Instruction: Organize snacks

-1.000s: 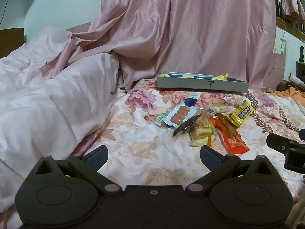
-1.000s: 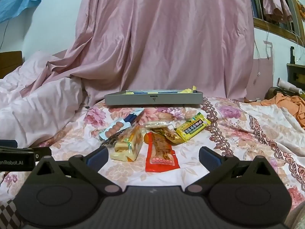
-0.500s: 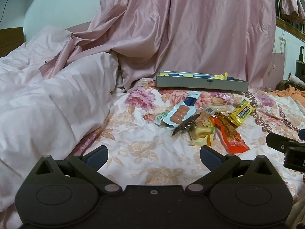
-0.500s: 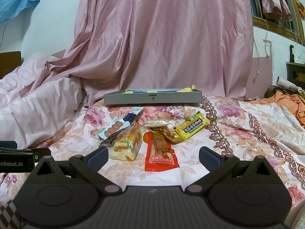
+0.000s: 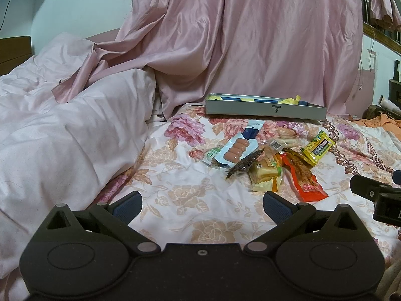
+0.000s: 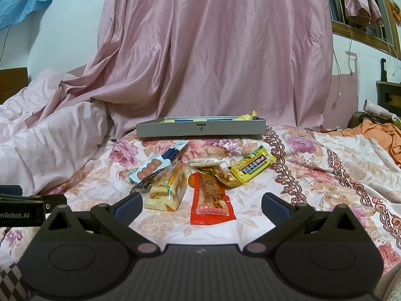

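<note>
Both grippers — left (image 5: 202,204), right (image 6: 200,204) — hover low, fingers spread, empty. Snacks (image 6: 200,175) heaped on bed (image 6: 313,175), short of grey tray (image 6: 200,128). Risk — overlapping slick wrappers: pinching one may drag neighbours.

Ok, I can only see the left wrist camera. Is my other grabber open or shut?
Observer: Open. The right wrist view shows the right gripper with its fingers spread wide and nothing between them.
Operator: What is it pointing at?
Observer: The red packet. It lies flat on the bedspread straight ahead, in line with the gap between the fingers, and the cake packet is just to its left.
</note>
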